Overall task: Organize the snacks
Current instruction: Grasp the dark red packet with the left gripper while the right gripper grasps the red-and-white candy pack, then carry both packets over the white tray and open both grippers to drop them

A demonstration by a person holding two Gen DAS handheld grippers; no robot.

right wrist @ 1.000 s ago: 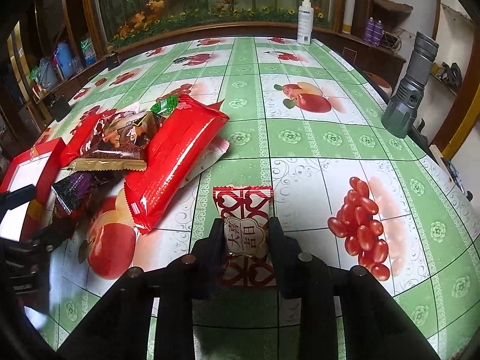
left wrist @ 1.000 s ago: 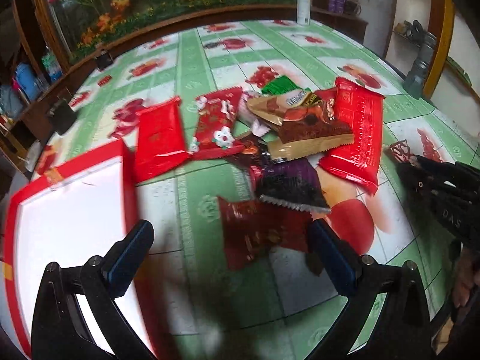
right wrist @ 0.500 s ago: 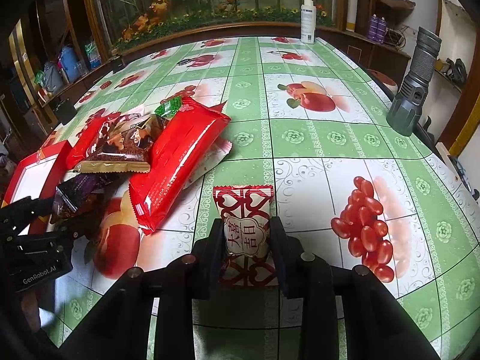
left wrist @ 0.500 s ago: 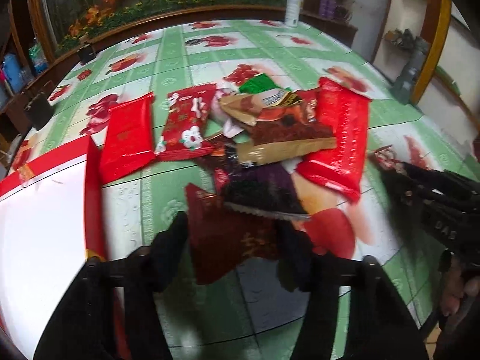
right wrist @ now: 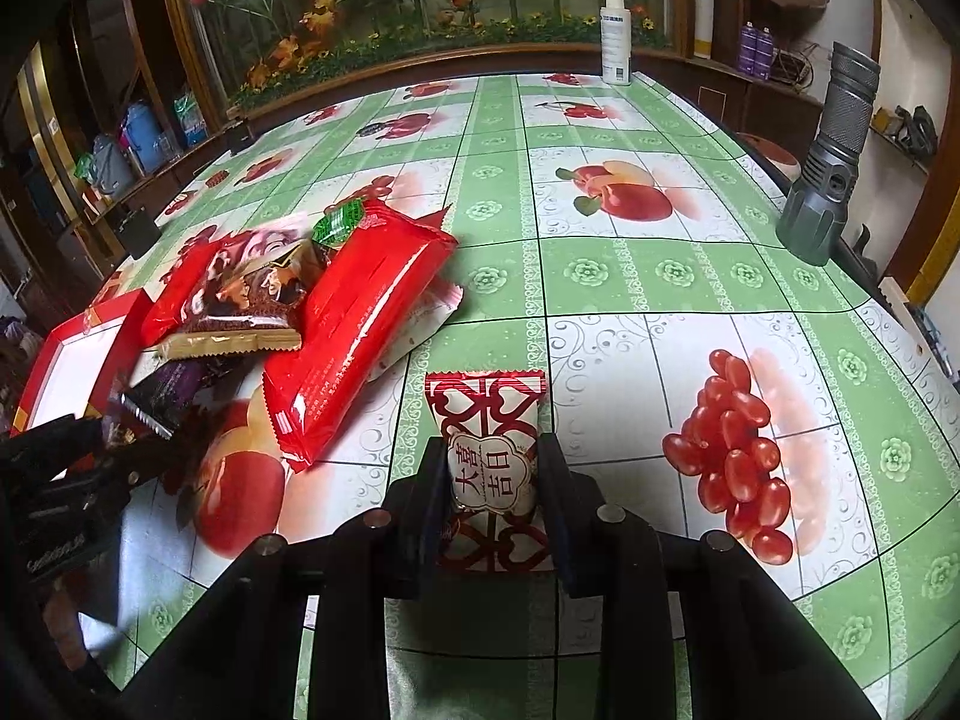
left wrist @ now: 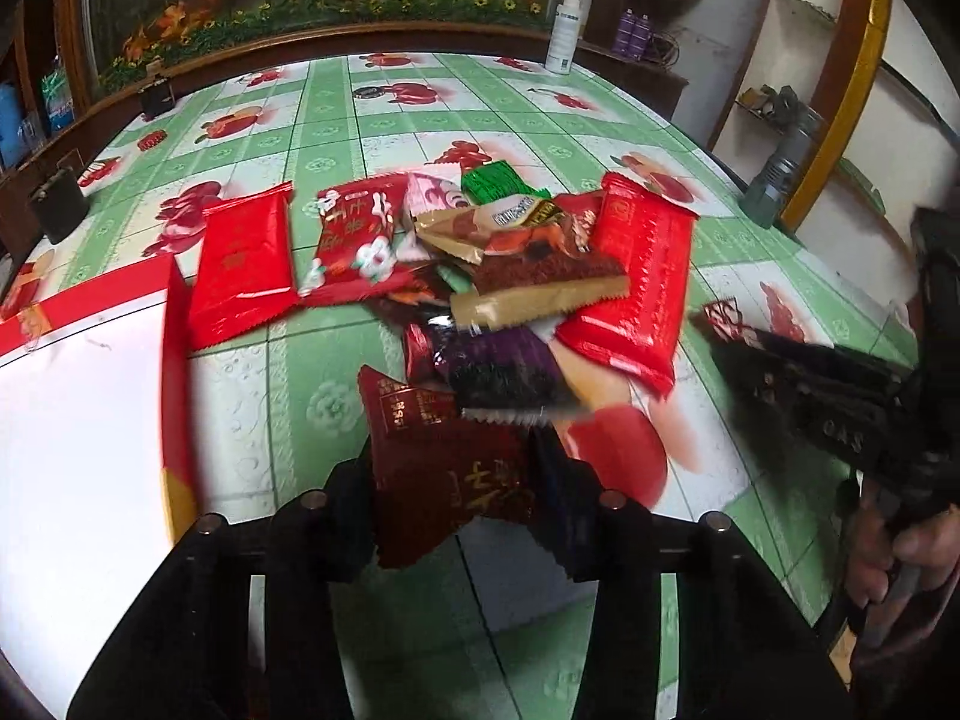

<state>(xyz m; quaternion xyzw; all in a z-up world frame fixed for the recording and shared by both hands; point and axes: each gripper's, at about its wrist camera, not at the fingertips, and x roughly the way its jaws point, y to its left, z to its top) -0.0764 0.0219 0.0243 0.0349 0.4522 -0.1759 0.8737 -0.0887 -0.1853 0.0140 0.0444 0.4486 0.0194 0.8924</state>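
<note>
Fruit-print table point(right wrist: 600, 276); snack packets point(left wrist: 528, 264), red tray point(left wrist: 174, 360), torch point(right wrist: 831, 168).

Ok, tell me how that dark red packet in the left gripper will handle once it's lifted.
The dark red packet is crinkly film, so probably light and floppy; its free ends may droop. The left gripper has just been closing on it, and glossy wrap could slip between the pads.

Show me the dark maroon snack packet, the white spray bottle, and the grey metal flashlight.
dark maroon snack packet point(left wrist: 444, 468), left wrist view, middle of its wrapper face
white spray bottle point(right wrist: 616, 36), right wrist view, middle of its body
grey metal flashlight point(right wrist: 831, 168), right wrist view, middle of its barrel
</note>
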